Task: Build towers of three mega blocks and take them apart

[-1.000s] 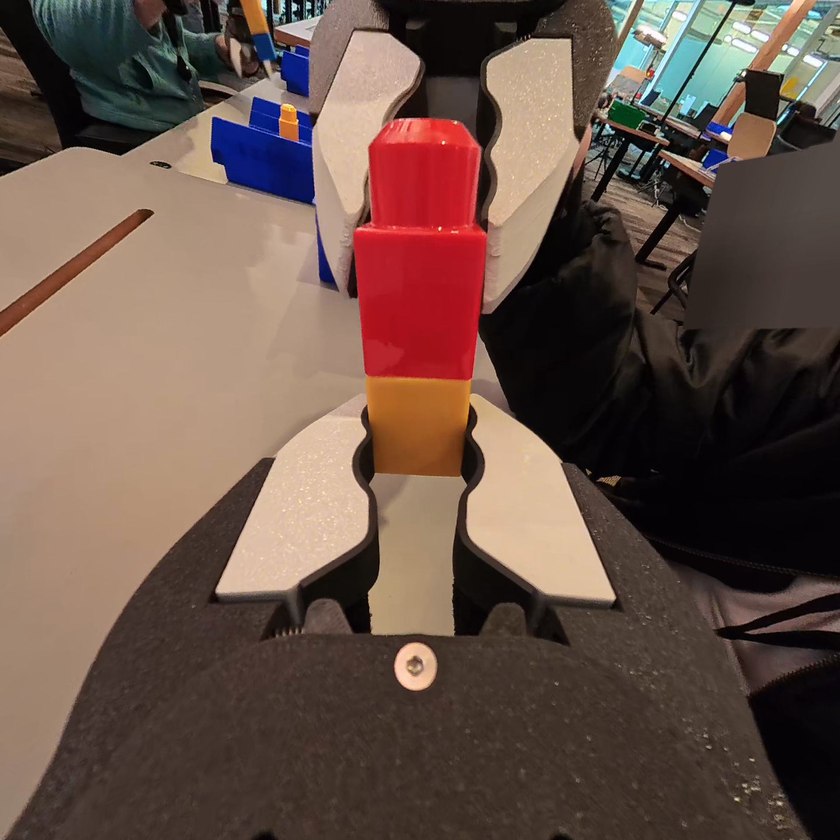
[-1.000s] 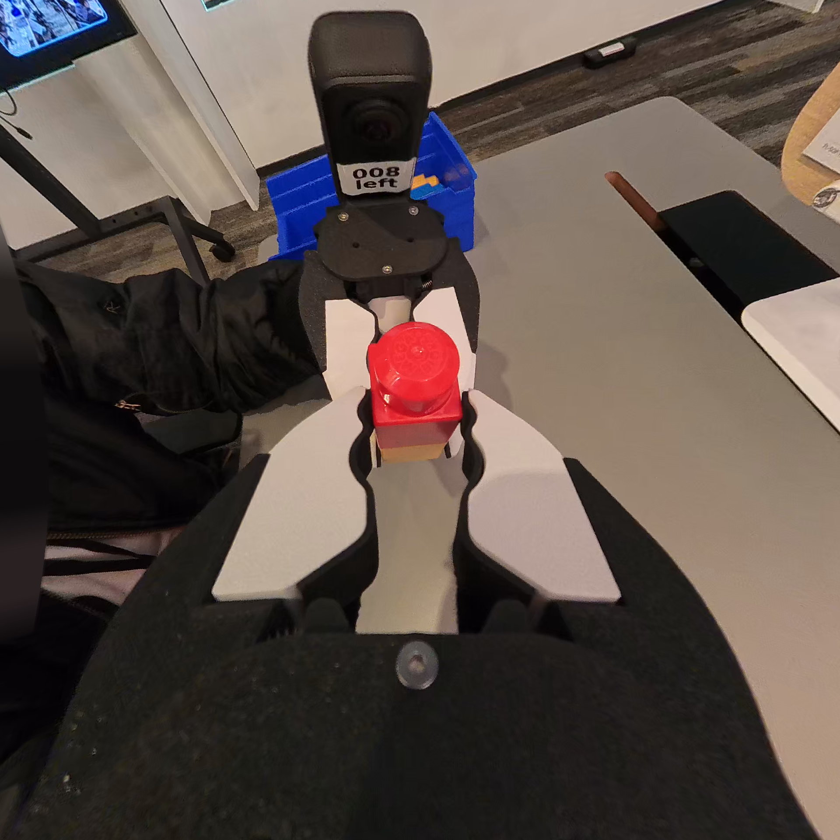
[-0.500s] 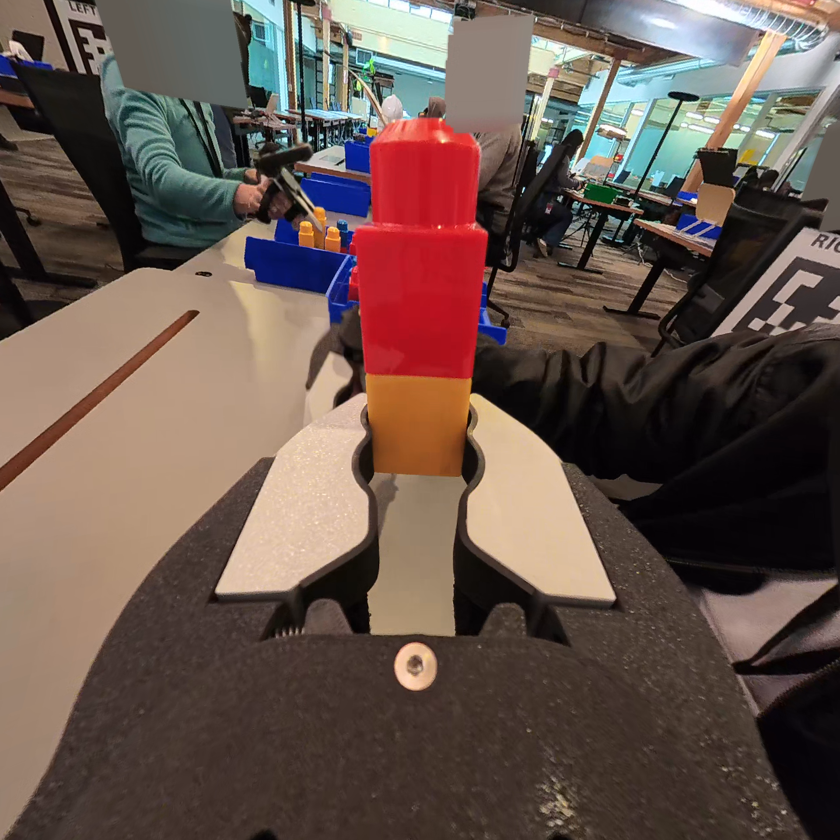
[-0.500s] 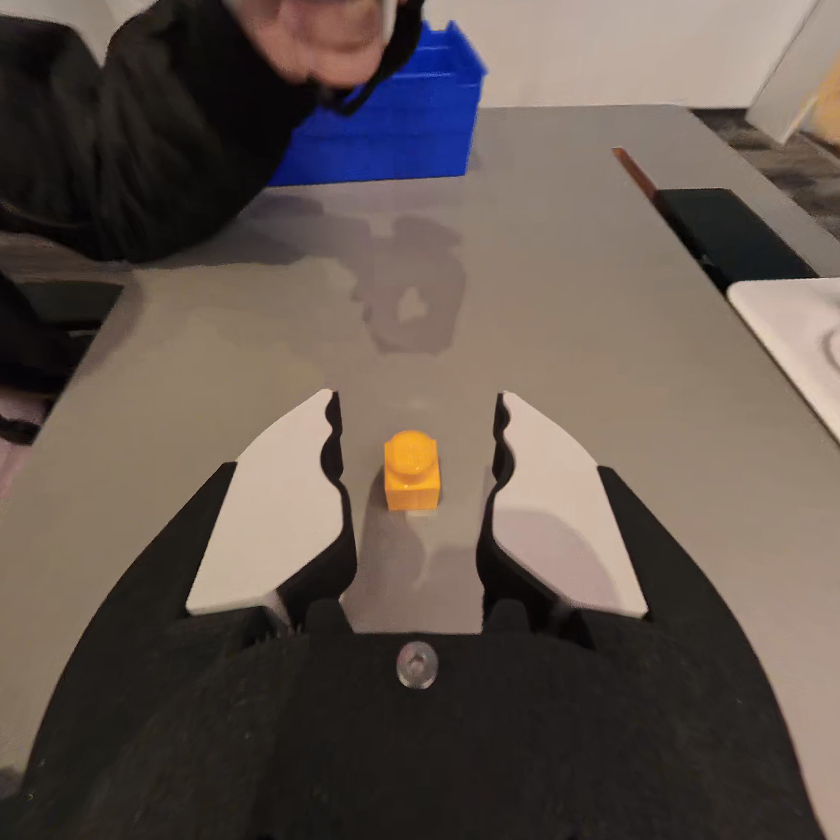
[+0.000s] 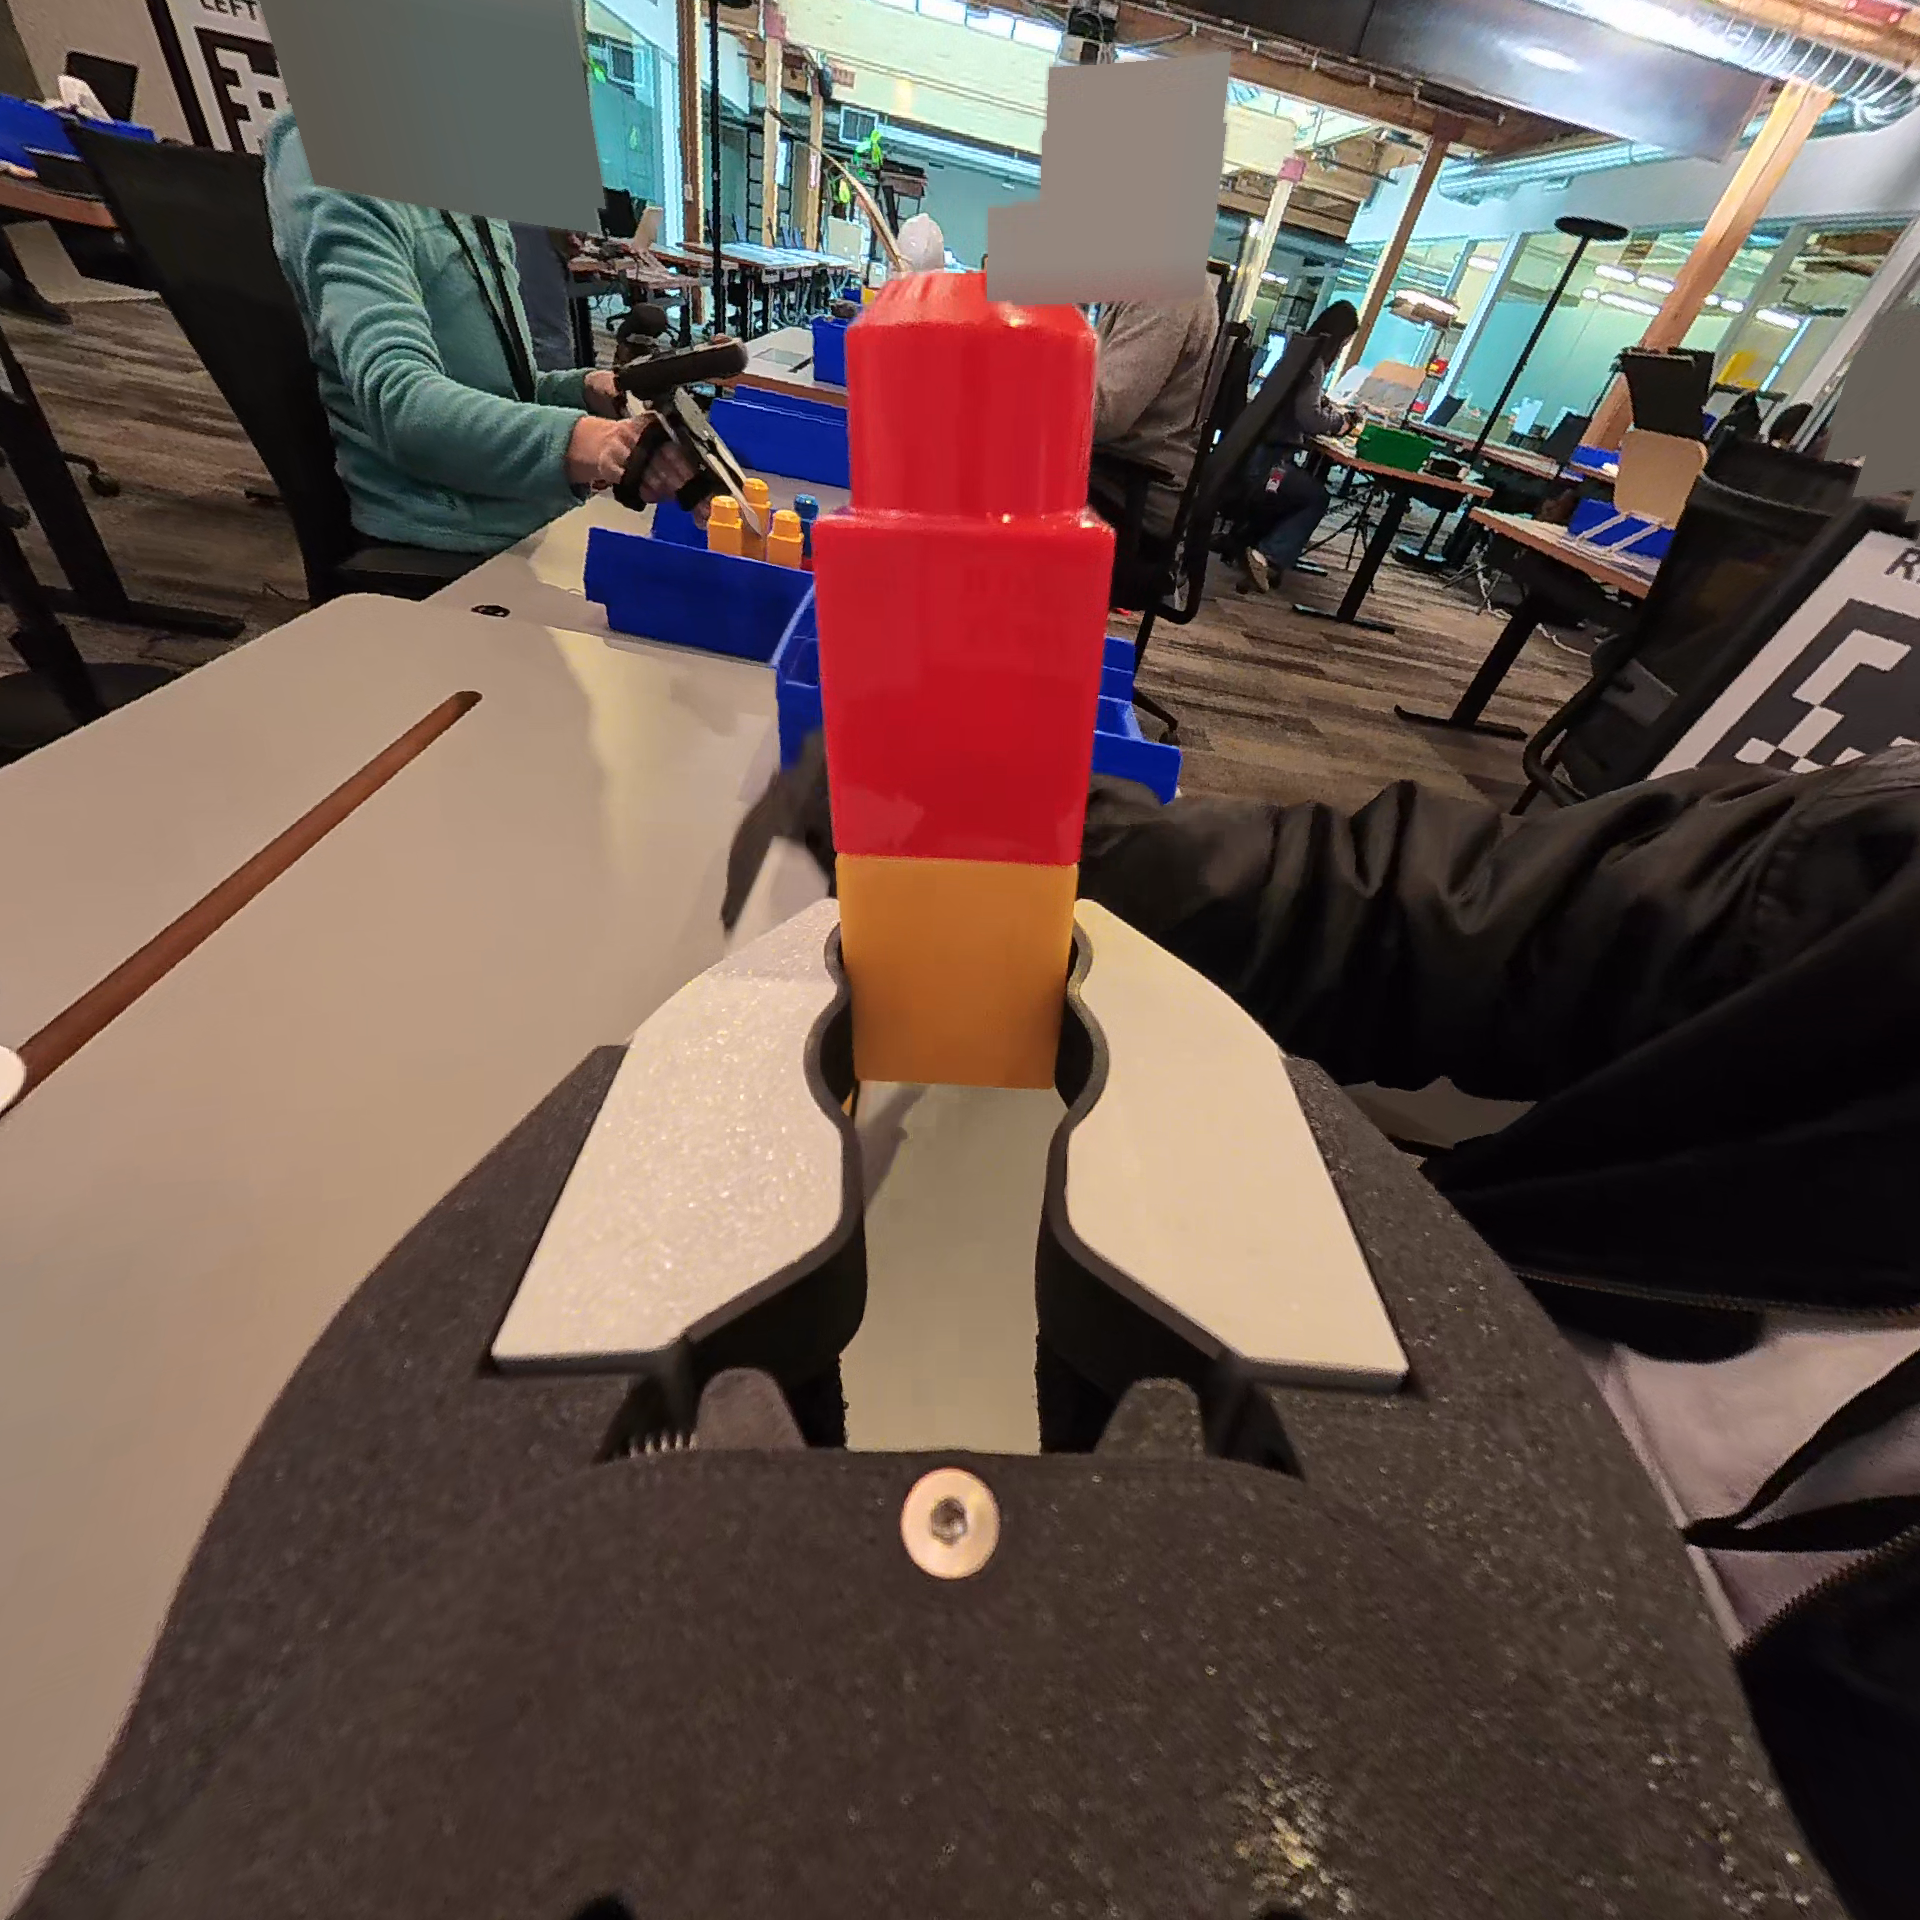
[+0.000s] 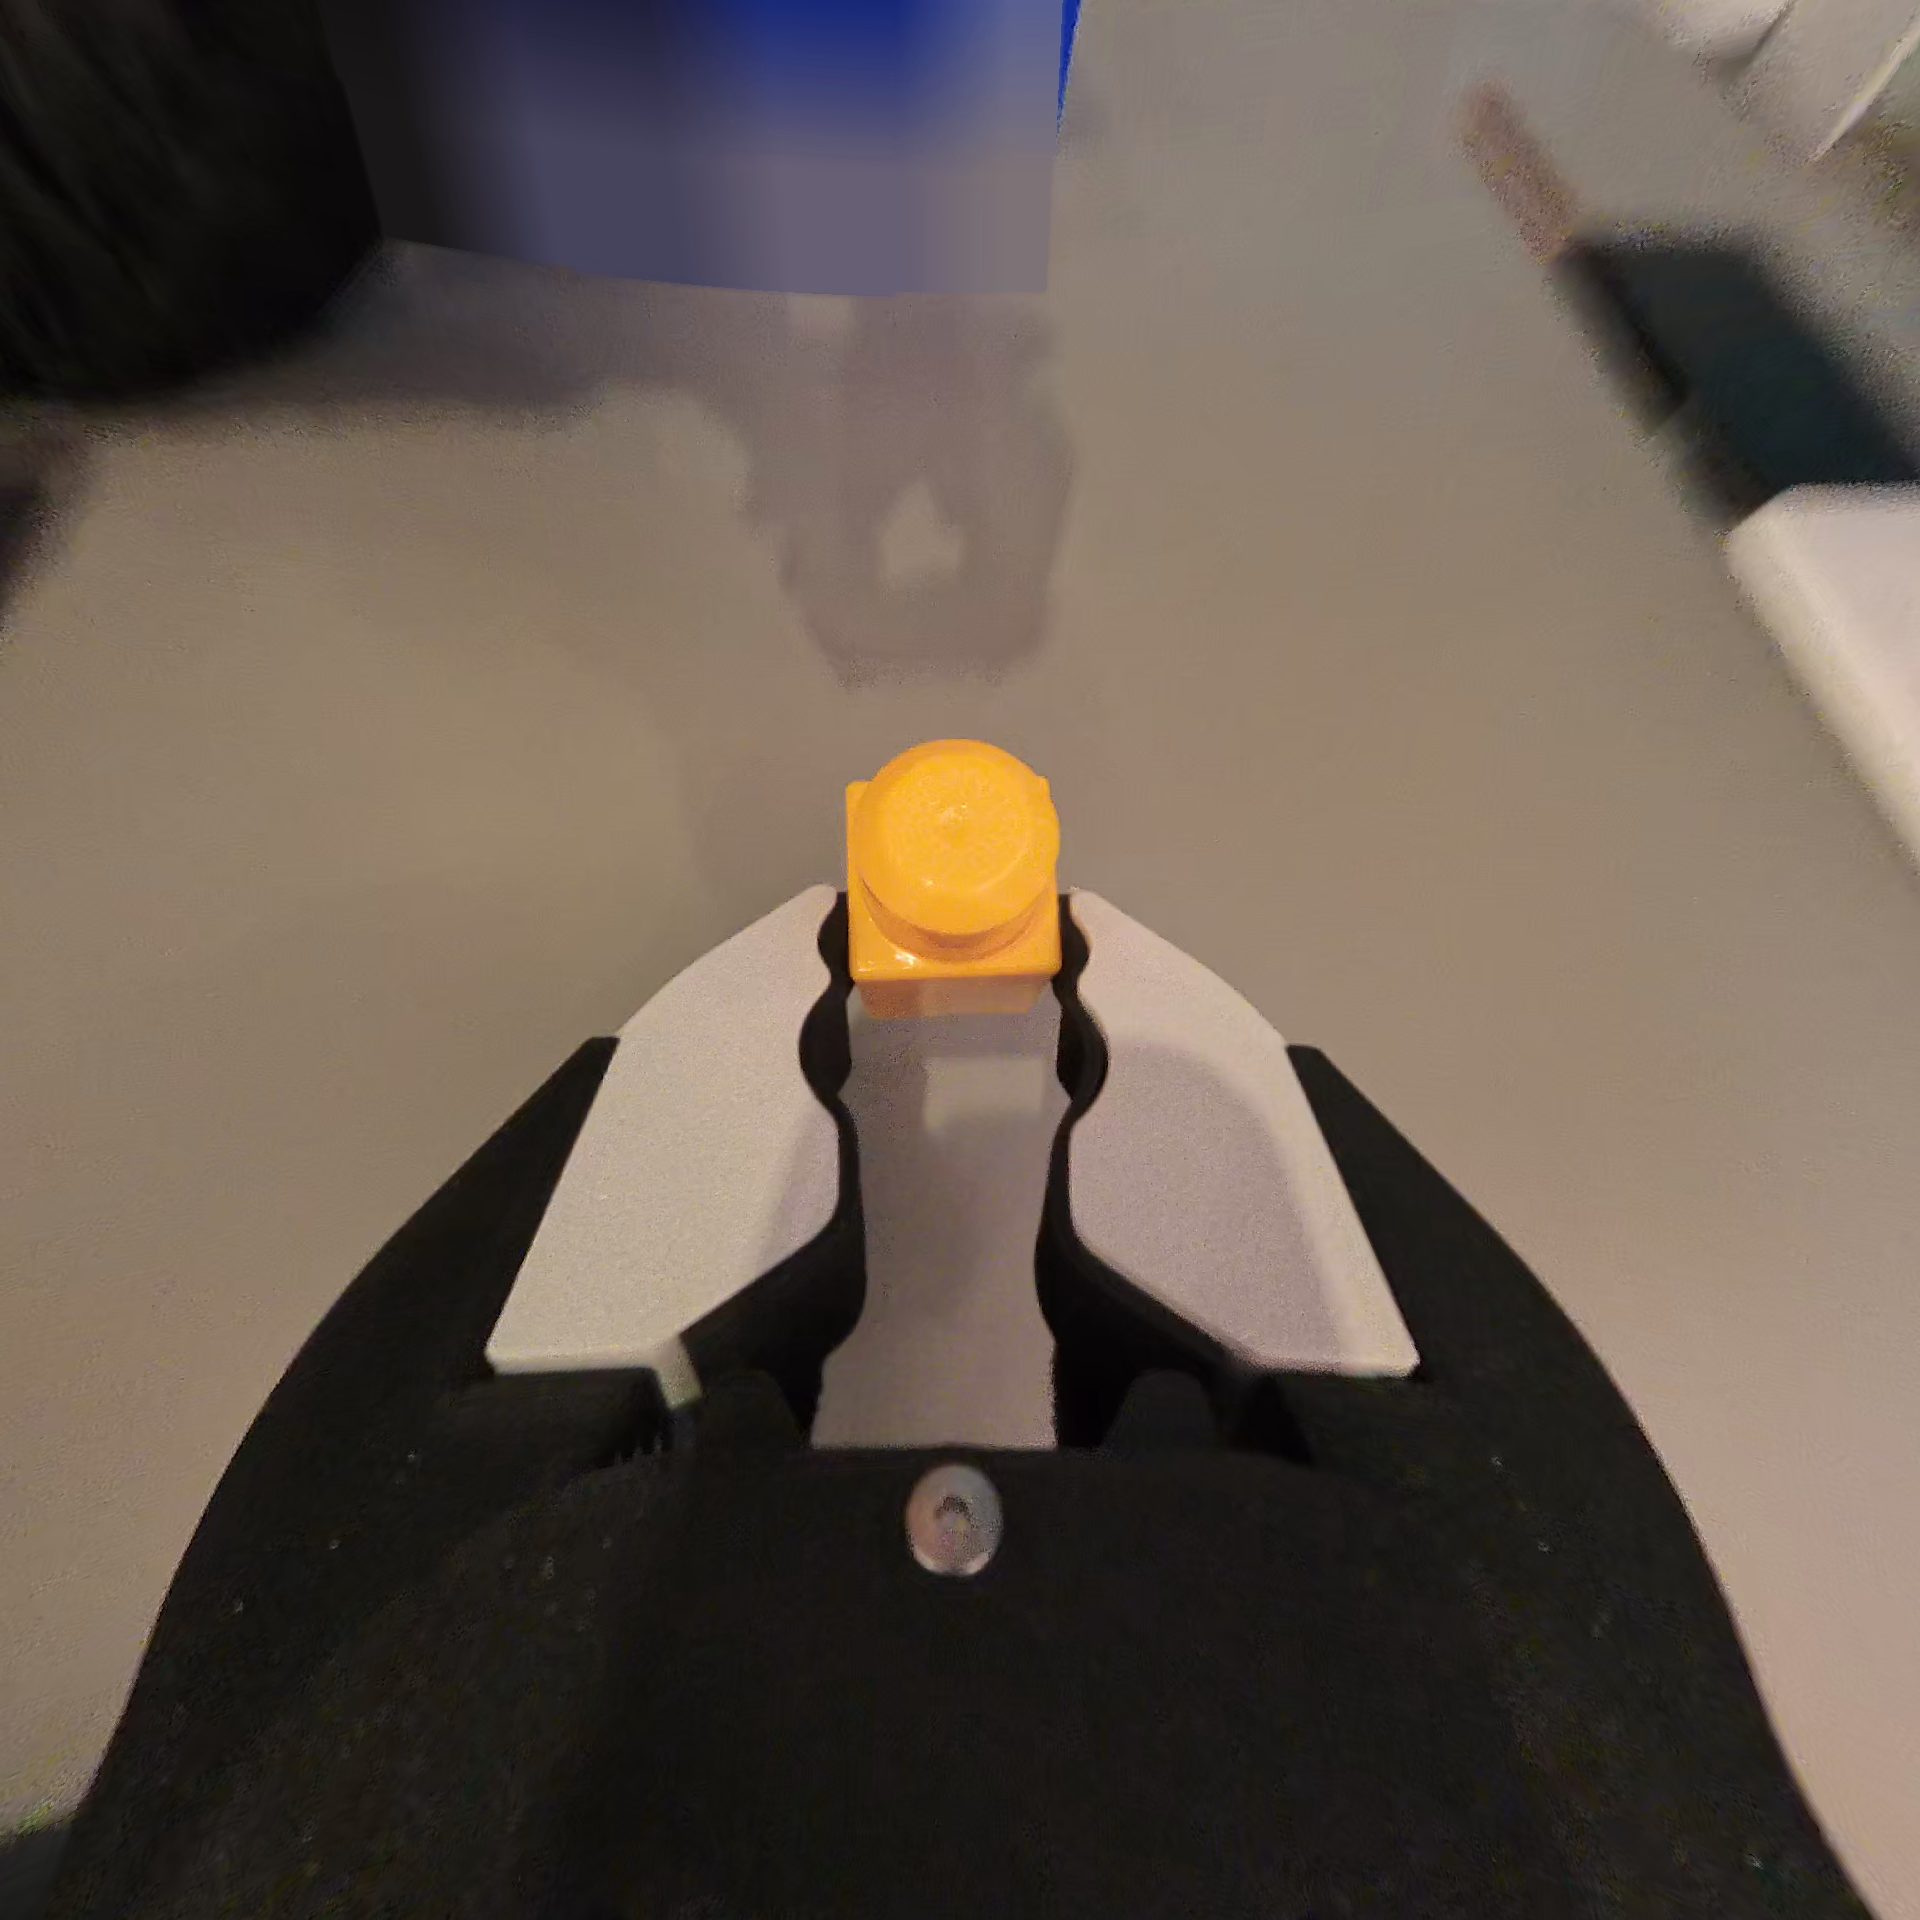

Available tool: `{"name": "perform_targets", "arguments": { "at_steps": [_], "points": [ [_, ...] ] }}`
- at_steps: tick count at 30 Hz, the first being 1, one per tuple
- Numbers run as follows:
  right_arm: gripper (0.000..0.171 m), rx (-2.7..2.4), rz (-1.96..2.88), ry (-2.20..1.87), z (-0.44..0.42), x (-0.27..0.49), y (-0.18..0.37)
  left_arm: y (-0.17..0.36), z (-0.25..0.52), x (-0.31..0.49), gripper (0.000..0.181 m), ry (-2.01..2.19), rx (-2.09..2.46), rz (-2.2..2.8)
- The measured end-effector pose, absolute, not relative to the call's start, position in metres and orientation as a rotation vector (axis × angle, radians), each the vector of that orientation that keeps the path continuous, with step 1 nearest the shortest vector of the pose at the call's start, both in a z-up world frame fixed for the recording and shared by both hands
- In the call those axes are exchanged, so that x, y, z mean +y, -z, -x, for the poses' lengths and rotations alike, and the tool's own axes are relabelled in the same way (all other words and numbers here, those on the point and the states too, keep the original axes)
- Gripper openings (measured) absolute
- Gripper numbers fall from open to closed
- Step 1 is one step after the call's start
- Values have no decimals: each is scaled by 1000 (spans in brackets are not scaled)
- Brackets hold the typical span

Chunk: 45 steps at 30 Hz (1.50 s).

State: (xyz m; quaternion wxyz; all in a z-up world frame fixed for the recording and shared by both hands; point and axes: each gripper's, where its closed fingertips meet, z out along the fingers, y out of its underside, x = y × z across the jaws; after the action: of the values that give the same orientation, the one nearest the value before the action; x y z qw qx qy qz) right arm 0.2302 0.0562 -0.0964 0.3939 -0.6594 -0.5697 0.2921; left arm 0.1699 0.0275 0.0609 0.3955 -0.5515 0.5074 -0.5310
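Observation:
In the left wrist view my left gripper (image 5: 956, 987) is shut on the orange block (image 5: 954, 966) at the bottom of a two-block stack; a red block (image 5: 961, 686) sits on top, upright above the grey table (image 5: 312, 1039). In the right wrist view my right gripper (image 6: 954, 940) is shut on a single orange block (image 6: 951, 873), stud up. Both pads press on its sides. Its shadow lies on the table (image 6: 416, 831) just below.
Blue bins (image 5: 696, 592) with more blocks stand at the table's far edge, where another person (image 5: 436, 364) works a gripper. A black sleeve (image 5: 1507, 935) lies to the right. A brown slot (image 5: 249, 883) runs along the table's left. A white tabletop (image 6: 1839, 623) adjoins on the right.
My right gripper let go of the red block on the stack, moved open over a lone orange block on the table, and has now shut on it. The left gripper kept hold of the stack.

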Motion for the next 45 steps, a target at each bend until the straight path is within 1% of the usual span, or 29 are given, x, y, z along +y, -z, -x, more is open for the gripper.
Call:
{"name": "perform_targets", "arguments": {
  "at_steps": [3,5,7,9,11,14,20,28,34,45],
  "points": [
    [36,-1179,1509,-972,-227,59,-30,-53,-171,37,35,1353,1262,1429],
    [36,-1109,1464,-1107,-228,57,-103,-48,-172,41,35,1366,1243,1446],
    [36,-1121,1475,-1136,-223,58,-149,-44,-173,43,35,1368,1248,1468],
    [36,-1174,1545,-1119,-211,59,-168,-42,-174,44,35,1352,1256,1477],
    [36,-1203,1660,-1093,-198,62,-167,-42,-175,43,35,1352,1256,1477],
    [36,-1281,1790,-1000,-185,62,-149,-43,-175,40,35,1341,1271,1472],
    [36,-1372,1856,-952,-169,58,-130,-42,-179,32,35,1344,1314,1460],
    [36,-1489,1923,-959,-174,47,-119,-41,-181,22,35,1389,1366,1456],
    [36,-1529,1997,-954,-180,41,-108,-30,-187,14,35,1370,1439,1519],
    [36,-1535,2293,-753,-195,35,-92,-19,-186,13,35,1299,1479,1617]
  ]
}}
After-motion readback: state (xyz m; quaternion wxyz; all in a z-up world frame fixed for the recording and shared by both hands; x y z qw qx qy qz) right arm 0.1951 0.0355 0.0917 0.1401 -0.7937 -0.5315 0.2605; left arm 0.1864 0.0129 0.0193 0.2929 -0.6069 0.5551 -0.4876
